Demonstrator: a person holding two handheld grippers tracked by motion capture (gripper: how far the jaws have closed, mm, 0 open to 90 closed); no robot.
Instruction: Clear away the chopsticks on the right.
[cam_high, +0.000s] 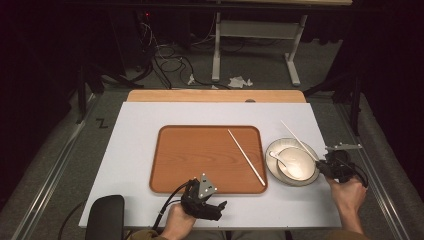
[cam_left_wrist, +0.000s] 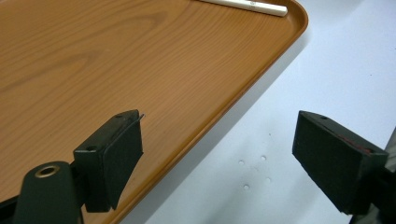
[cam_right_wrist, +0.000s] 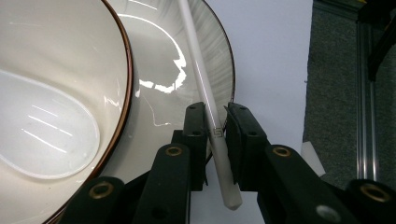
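A wooden tray lies mid-table with one white chopstick across its right part. To the tray's right sits a plate holding a white bowl and a white spoon. My right gripper is shut on a second white chopstick, which slants up over the plate rim; in the right gripper view the chopstick is pinched near its thick end. My left gripper is open near the tray's front edge, its fingers wide apart over the tray rim with nothing between them.
The tray rests on a white board over a wooden table. A dark pad sits at the front left corner. Beyond the table stand a white frame's legs and cables on the floor. A metal rail runs along the right side.
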